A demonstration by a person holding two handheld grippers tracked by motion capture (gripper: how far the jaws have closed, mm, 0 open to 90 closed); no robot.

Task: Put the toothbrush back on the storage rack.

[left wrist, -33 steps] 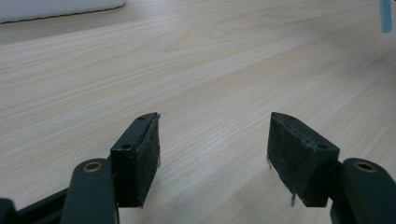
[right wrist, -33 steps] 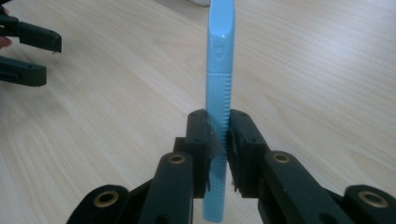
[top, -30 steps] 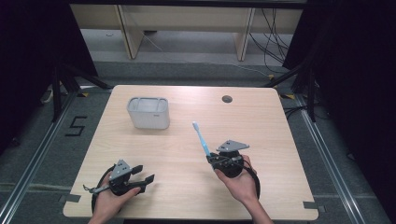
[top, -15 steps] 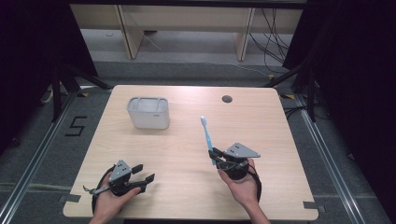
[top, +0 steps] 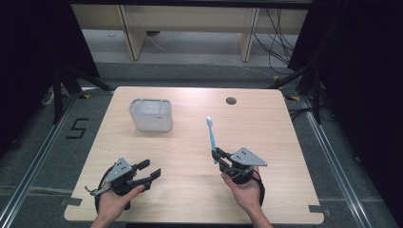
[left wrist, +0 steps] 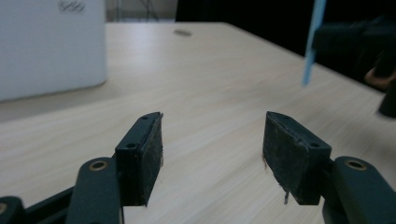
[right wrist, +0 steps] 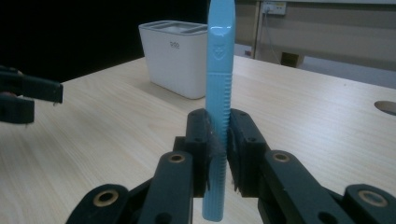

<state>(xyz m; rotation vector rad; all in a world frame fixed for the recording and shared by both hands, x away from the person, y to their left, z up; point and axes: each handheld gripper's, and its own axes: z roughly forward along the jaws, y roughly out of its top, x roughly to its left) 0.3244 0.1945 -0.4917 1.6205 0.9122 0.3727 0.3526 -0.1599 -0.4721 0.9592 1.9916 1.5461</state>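
Note:
A light blue toothbrush [top: 210, 133] stands nearly upright over the table, head up, with my right gripper [top: 217, 155] shut on its handle. In the right gripper view the jaws of my right gripper [right wrist: 218, 135] pinch the toothbrush [right wrist: 219, 70] near its lower end. My left gripper [top: 151, 167] hovers at the front left, its jaws apart with nothing between them; they have just been closing a little. In the left gripper view my left gripper [left wrist: 212, 140] points along bare wood toward the toothbrush [left wrist: 312, 42]. A white rectangular holder [top: 151, 114] stands at the back left.
The wooden table [top: 285, 128] has a round cable hole [top: 231, 100] near its far edge. The white holder [left wrist: 46, 46] is close on the left in the left gripper view. Dark floor and rails surround the table.
My right gripper shifted slightly right with the toothbrush, which now stands more upright. My left gripper rose a little and its jaws narrowed slightly.

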